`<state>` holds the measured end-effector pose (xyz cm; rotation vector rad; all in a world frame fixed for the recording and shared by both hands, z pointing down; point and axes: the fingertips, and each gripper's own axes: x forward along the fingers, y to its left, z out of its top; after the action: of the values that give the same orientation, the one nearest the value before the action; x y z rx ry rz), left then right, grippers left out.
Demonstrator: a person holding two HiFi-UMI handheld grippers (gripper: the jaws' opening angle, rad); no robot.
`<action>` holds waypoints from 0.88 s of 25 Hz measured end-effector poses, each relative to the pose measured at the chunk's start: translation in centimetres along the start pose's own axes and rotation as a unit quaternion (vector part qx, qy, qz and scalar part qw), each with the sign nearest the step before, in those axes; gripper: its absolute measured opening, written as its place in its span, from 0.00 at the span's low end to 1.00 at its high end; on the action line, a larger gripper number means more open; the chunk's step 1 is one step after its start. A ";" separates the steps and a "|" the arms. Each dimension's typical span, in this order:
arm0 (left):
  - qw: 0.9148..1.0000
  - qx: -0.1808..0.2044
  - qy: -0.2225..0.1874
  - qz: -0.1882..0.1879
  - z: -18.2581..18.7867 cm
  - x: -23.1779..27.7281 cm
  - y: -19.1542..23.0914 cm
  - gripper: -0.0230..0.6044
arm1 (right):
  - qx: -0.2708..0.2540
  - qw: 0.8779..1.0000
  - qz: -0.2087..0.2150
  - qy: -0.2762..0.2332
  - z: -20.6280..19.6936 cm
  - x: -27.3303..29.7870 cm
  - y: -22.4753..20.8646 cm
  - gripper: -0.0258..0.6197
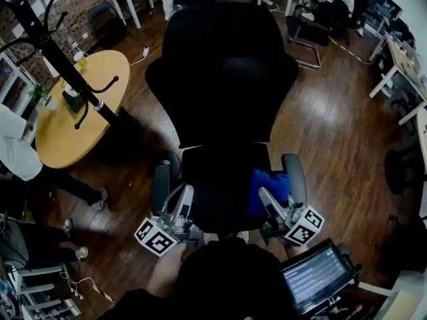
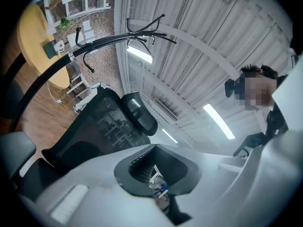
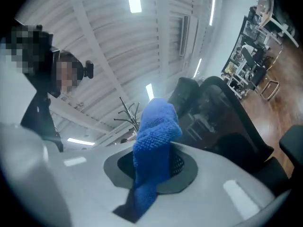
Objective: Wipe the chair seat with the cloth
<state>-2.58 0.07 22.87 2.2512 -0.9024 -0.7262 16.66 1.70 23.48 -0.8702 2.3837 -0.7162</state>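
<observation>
Head view: black office chair [image 1: 223, 92] dead centre, backrest away from the person, chair seat [image 1: 217, 189] just in front of the grippers. Blue cloth [image 1: 268, 189] is over the seat's right side, just inside the right armrest [image 1: 293, 177] (can't tell if it rests on the seat or hangs just over it). Right gripper [image 1: 267, 199] has its tip at the cloth. Left gripper [image 1: 180, 202] is over the seat's left edge beside the left armrest [image 1: 161, 187], apart from the cloth. Round yellow table [image 1: 80, 105] and black coat rack [image 1: 57, 55] are at left on the wood floor [image 1: 327, 125]. A person in white [image 1: 13, 149] is at the far left and a tablet screen [image 1: 313, 275] at bottom right. Left gripper view: left gripper [image 2: 158, 183] has its jaws together with nothing between them. The camera is tilted up at the ceiling, with the chair [image 2: 94, 131], coat rack [image 2: 94, 41] and table [image 2: 33, 37] at left. Right gripper view: right gripper [image 3: 152, 176] has its jaws clamped on the cloth [image 3: 154, 131], which sticks up out of the jaws in a bunched fold. The chair [image 3: 227, 122] is at right and the coat rack [image 3: 130, 112] behind the cloth.
</observation>
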 end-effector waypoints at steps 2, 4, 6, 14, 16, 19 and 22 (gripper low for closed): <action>1.000 0.005 -0.003 -0.008 0.1 -0.1 -1.1 0.02 | 0.002 1.000 0.012 -0.018 0.7 -0.7 0.3 0.13; 1.000 0.009 -0.003 -0.013 -0.1 -0.3 -1.9 0.02 | 0.003 0.999 0.015 -0.030 1.2 -1.4 0.5 0.13; 1.000 0.008 -0.004 -0.014 -0.5 -0.3 -2.5 0.02 | 0.005 0.999 0.017 -0.036 1.6 -1.9 0.6 0.13; 0.999 0.031 -0.013 0.006 -1.3 -1.6 -4.3 0.02 | 0.019 0.999 0.029 -0.030 1.1 -2.4 1.1 0.13; 0.999 0.036 -0.016 0.017 -1.7 -2.6 -4.5 0.02 | 0.021 0.999 0.030 -0.023 0.5 -2.8 1.1 0.13; 0.999 0.038 -0.017 0.005 -1.8 -3.2 -5.5 0.02 | 0.008 0.999 0.036 -0.029 0.9 -3.2 2.5 0.13; 0.999 0.036 -0.009 -0.025 -2.1 -4.2 -7.0 0.02 | -0.003 0.998 0.034 -0.049 0.7 -4.6 4.8 0.13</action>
<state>-0.88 7.94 20.47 2.3410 -0.8962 -0.7488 18.14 7.87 21.19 -0.8039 2.3175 -0.6242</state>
